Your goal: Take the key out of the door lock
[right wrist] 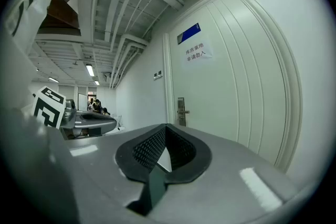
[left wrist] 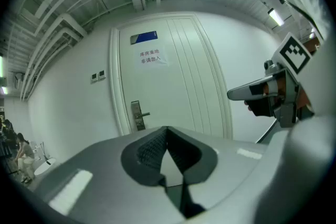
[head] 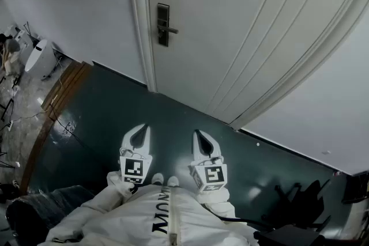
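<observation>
White jacket (head: 155, 219) fills the bottom of the head view. Just ahead of it the left gripper (head: 142, 129) and the right gripper (head: 199, 134) are held side by side over the dark floor (head: 98, 112), both aimed toward the door (head: 242, 37). Each gripper view shows its jaws closed tip to tip with nothing between them, so neither holds anything. The door lock (head: 163, 25), a dark plate with a lever handle, sits at the door's left edge, well apart from both grippers; the key itself is too small to make out in any view. By my reading the task has not begun: the approach to the lock, opening a gripper, gripping the key and pulling it out are all left to do.
</observation>
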Demonstrator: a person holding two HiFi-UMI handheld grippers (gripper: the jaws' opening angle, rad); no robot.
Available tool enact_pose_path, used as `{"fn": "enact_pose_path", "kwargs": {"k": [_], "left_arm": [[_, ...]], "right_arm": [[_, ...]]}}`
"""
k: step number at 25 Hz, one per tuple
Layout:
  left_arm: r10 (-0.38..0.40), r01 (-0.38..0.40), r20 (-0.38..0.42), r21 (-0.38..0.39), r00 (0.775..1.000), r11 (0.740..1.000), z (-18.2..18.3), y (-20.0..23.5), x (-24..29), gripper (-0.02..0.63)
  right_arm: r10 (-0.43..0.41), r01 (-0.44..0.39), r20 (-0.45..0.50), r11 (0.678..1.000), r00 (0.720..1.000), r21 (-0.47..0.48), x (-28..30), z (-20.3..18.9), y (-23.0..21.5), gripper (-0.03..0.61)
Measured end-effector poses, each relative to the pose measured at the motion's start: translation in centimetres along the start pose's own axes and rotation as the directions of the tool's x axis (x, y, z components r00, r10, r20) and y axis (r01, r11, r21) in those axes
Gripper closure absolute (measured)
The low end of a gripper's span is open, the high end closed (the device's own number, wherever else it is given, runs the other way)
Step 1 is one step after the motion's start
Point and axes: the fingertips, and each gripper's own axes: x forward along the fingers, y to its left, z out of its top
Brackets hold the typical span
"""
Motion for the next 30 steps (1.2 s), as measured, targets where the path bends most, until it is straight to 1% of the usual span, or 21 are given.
{"fn": "enact_pose_path", "kwargs": {"k": [9, 15, 18, 26, 30], "left_arm": [[0.007, -0.007, 0.003, 0.011, 1.000, 1.000, 0.4, -1.7, 0.2, 0.614], [0.017, -0.017, 0.000, 0.023, 1.000, 1.000, 0.4, -2.8, 0.3, 0.614], [0.032, -0.032, -0.001, 0.027, 0.999, 0.999, 0.4, -3.1, 0.1, 0.614], [0.087, -0.086, -0.017, 0.030, 0.996, 0.996, -0.1, -1.7, -0.2, 0.614], [0.107, -0.106, -0.010, 0.027, 0.994, 0.994, -0.2, -0.8, 0.2, 0.614]], "right_arm": [[0.013, -0.013, 0.007, 1.000, 1.000, 0.010, -0.8, -0.3, -1.1, 0.580], [0.025, -0.028, 0.046, 0.997, 0.999, 0.065, -1.3, -0.1, -2.5, 0.578], [0.039, -0.042, 0.051, 0.997, 0.998, 0.069, -1.1, -0.1, -2.8, 0.578], [0.102, -0.106, 0.052, 0.992, 0.993, 0.068, 0.6, -0.2, -1.8, 0.578], [0.113, -0.117, 0.054, 0.991, 0.992, 0.064, 1.8, -0.2, -1.9, 0.578]]}}
